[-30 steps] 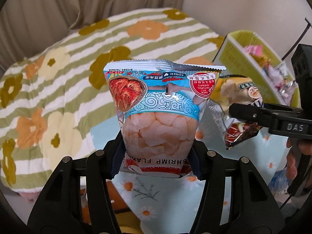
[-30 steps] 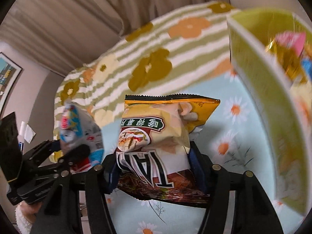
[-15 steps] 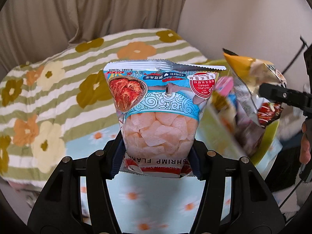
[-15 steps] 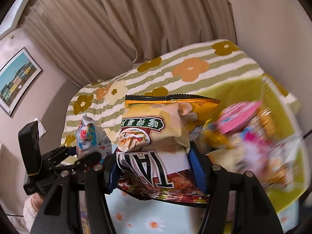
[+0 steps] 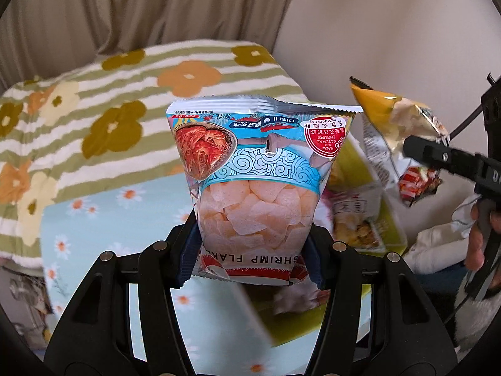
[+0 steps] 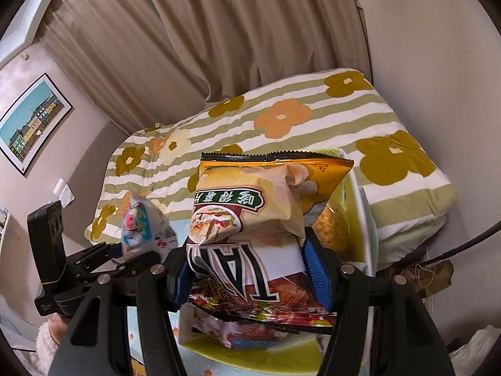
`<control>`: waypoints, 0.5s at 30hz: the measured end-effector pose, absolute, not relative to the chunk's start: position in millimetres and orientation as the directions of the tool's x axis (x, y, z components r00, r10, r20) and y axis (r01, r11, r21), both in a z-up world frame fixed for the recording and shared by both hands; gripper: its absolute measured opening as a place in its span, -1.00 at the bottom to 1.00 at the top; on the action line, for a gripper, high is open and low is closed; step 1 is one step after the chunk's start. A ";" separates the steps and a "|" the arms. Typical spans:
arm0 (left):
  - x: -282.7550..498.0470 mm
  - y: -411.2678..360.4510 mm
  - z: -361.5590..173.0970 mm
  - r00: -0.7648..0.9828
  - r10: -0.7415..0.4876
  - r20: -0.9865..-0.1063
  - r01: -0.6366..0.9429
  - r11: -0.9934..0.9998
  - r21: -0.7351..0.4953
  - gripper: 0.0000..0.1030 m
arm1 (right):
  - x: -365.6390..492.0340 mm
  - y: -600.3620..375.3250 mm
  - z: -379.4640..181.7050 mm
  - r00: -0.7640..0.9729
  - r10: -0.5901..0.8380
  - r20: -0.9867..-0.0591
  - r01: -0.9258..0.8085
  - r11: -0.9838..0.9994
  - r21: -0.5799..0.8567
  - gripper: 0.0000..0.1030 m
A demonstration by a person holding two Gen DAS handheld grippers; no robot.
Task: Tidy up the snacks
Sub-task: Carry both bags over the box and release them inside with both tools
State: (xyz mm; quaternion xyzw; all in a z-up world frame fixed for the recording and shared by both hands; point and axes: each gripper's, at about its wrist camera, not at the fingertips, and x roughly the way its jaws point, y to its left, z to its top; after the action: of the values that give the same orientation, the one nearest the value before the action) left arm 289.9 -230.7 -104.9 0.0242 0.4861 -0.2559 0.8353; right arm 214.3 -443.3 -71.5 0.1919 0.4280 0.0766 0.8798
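Observation:
My left gripper (image 5: 252, 250) is shut on a blue and pink shrimp flakes bag (image 5: 260, 181), held upright and upside down above the table. My right gripper (image 6: 247, 269) is shut on a yellow chip bag (image 6: 256, 216), also upside down. Both bags hang over a yellow-green basket (image 5: 372, 185) that holds several snack packs. In the left wrist view the right gripper (image 5: 438, 159) with its yellow bag (image 5: 394, 125) is at the right. In the right wrist view the left gripper (image 6: 125, 257) with its shrimp flakes bag (image 6: 141, 228) is at the left, and the basket's rim (image 6: 238, 354) lies under my bag.
A light blue daisy tablecloth (image 5: 103, 219) covers the table. Behind it lies a striped flower blanket (image 5: 94, 119) on a bed. Beige curtains (image 6: 219, 47) and a wall with a framed picture (image 6: 31, 122) are behind. A cable (image 6: 463, 247) runs at the right.
Both grippers have risen and moved over the basket with their bags. The basket now lies under and behind the bags instead of off to the right. Neither grip has changed.

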 end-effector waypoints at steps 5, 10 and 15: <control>291.0 -268.6 -122.9 0.342 -0.390 -0.855 0.469 0.859 -0.205 0.03 | 205.8 -460.7 -80.9 0.620 0.307 -0.723 0.043 0.906 0.421 0.12; 281.9 -281.1 -126.3 0.379 -0.354 -0.855 0.485 0.863 -0.142 0.92 | 201.3 -470.6 -85.2 0.619 0.306 -0.724 0.054 0.902 0.428 0.12; 271.2 -272.4 -125.4 0.398 -0.345 -0.850 0.478 0.869 -0.128 0.99 | 201.1 -470.1 -92.4 0.616 0.301 -0.728 0.058 0.905 0.422 0.12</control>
State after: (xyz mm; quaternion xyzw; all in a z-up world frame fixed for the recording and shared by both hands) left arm 271.2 -272.4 -125.4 0.0683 0.4897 -0.2469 0.8334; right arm 201.1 -470.1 -92.4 0.2070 0.4328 0.0695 0.8746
